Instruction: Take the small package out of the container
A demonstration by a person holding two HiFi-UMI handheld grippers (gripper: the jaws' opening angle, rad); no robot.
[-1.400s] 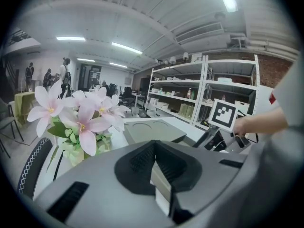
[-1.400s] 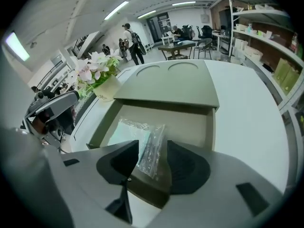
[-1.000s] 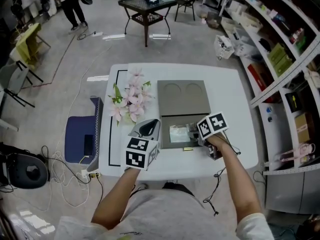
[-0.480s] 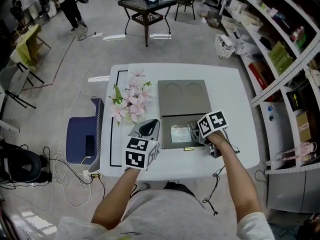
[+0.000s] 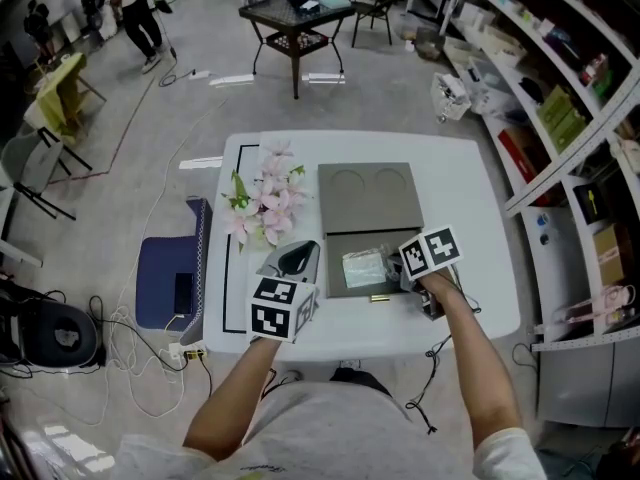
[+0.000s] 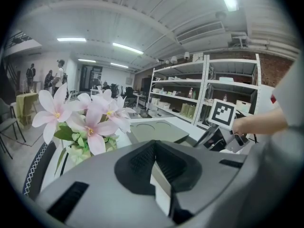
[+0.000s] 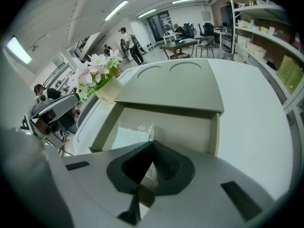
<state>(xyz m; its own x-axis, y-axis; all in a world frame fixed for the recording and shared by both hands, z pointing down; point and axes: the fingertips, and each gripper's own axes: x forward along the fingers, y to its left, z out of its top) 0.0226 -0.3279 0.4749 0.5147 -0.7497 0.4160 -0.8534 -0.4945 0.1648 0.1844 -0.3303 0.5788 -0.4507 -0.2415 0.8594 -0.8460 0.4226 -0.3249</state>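
Note:
The small package, a pale pad in clear wrap, lies in the tray of the open grey-green container on the white table. My right gripper reaches in from the tray's right side, its jaws shut on the wrap's near edge. In the right gripper view the package lies flat on the tray floor, its wrap running into the closed tips of my right gripper. My left gripper hovers left of the tray, shut and holding nothing; its own view shows my left gripper with the jaws together.
A bunch of pink flowers lies on the table left of the container. A small brass piece rests by the tray's front wall. A blue seat stands left of the table, shelves to the right.
My right gripper's jaws have closed on the package's edge inside the tray, and the package has shifted slightly. My left gripper has stayed where it was.

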